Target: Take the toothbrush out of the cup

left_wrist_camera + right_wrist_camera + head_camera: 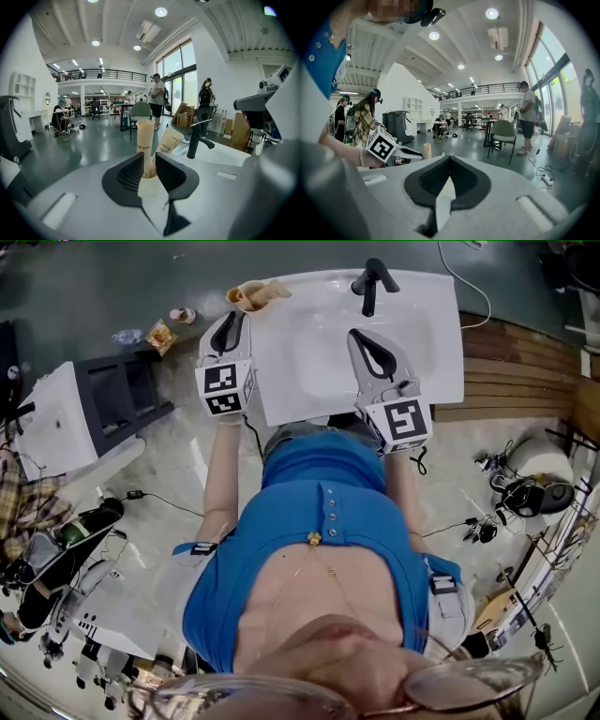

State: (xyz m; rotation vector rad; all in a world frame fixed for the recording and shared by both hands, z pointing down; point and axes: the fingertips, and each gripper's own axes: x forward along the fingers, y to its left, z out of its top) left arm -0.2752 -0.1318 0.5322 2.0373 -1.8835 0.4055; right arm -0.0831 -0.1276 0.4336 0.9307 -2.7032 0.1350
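Paper-wrapped toothbrush (145,140): is stood upright in the cup (251,296), at the far left corner of the white sink (309,352), beside a second wrapped one (169,141). Left gripper (235,319): jaws are held apart, the toothbrush is framed between them, nothing is clamped. Right gripper (357,337): jaws are closed, empty, held over the basin.

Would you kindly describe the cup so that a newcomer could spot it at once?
Find the white sink with the black faucet. At its back left corner, left of the faucet, stands the cup. It is tan, and two paper-wrapped toothbrushes stick out of it; the other small items lie on the floor.
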